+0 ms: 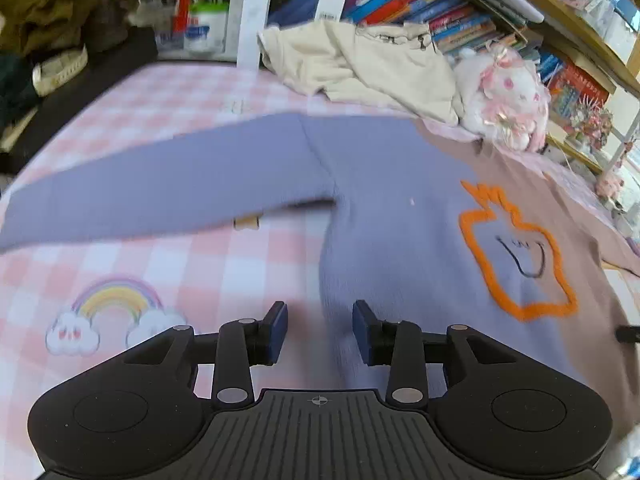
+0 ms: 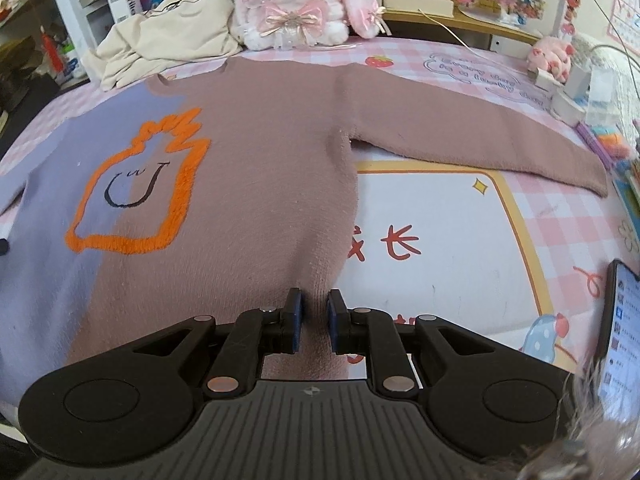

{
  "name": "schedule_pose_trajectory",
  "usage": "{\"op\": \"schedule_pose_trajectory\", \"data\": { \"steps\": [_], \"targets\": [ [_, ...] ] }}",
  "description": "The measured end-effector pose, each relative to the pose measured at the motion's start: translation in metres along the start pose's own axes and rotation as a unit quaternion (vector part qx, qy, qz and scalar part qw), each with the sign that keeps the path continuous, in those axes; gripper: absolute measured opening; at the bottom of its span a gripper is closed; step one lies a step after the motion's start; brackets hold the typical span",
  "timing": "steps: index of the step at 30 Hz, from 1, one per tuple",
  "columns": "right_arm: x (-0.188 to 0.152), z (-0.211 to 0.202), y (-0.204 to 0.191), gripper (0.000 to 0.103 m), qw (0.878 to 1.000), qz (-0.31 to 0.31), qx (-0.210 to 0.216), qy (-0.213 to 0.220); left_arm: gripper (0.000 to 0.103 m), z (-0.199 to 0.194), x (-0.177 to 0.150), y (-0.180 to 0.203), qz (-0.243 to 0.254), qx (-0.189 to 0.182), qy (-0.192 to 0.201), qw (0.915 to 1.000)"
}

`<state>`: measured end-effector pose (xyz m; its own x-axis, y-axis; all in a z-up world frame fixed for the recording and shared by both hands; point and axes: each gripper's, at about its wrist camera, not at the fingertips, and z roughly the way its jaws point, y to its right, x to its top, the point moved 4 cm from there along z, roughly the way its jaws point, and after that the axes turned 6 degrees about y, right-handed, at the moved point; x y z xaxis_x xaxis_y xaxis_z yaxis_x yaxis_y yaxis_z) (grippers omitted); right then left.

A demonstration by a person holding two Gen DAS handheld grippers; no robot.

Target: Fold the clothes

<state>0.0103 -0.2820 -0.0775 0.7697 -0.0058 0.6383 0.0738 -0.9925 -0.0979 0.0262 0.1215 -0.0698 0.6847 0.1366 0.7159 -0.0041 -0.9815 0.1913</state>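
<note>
A two-tone sweater lies flat on a pink checked bed sheet (image 1: pixel 248 264), sleeves spread. Its lavender half (image 1: pixel 392 208) with the lavender sleeve (image 1: pixel 168 184) fills the left wrist view; its brown half (image 2: pixel 264 168) with the brown sleeve (image 2: pixel 472 128) fills the right wrist view. An orange outlined figure (image 2: pixel 136 184) sits at the chest. My left gripper (image 1: pixel 320 330) is open and empty, just above the lavender side's bottom edge. My right gripper (image 2: pixel 314 318) has its jaws narrowly apart around the brown hem's corner; the knit fills the gap between them.
A cream garment (image 1: pixel 360 60) is bunched at the head of the bed beside a white plush rabbit (image 2: pixel 296 0). Bookshelves (image 1: pixel 440 4) stand behind. A phone (image 2: pixel 620 336) lies at the right edge. Small boxes and toys (image 2: pixel 576 80) crowd the far right.
</note>
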Motion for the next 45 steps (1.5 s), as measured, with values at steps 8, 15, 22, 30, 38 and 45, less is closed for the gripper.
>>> {"op": "schedule_pose_trajectory", "data": {
  "steps": [8, 15, 22, 30, 38, 45],
  "targets": [
    [-0.004, -0.003, -0.003, 0.012, 1.0, -0.009, -0.007, 0.012, 0.004, 0.026, 0.019, 0.01, 0.028, -0.012, -0.007, 0.9995],
    [0.003, 0.005, -0.005, 0.011, 1.0, 0.002, -0.013, 0.015, 0.004, 0.048, 0.036, 0.016, 0.04, 0.004, -0.003, 0.9992],
    [0.01, 0.012, -0.003, 0.011, 0.999, -0.011, -0.026, 0.026, 0.004, 0.043, 0.03, 0.018, 0.034, 0.007, 0.002, 0.9994],
    [0.01, 0.012, -0.001, 0.014, 1.0, -0.004, -0.018, 0.021, 0.009, 0.034, 0.021, 0.013, 0.005, -0.001, 0.004, 1.0],
    [0.006, 0.009, 0.003, 0.015, 0.999, 0.03, -0.005, 0.029, 0.004, 0.026, 0.011, 0.006, -0.058, -0.017, 0.011, 0.9981],
    [0.01, 0.015, -0.009, 0.011, 0.999, 0.01, 0.005, 0.031, 0.004, 0.023, 0.011, 0.001, -0.047, 0.005, 0.012, 0.9988]
  ]
}}
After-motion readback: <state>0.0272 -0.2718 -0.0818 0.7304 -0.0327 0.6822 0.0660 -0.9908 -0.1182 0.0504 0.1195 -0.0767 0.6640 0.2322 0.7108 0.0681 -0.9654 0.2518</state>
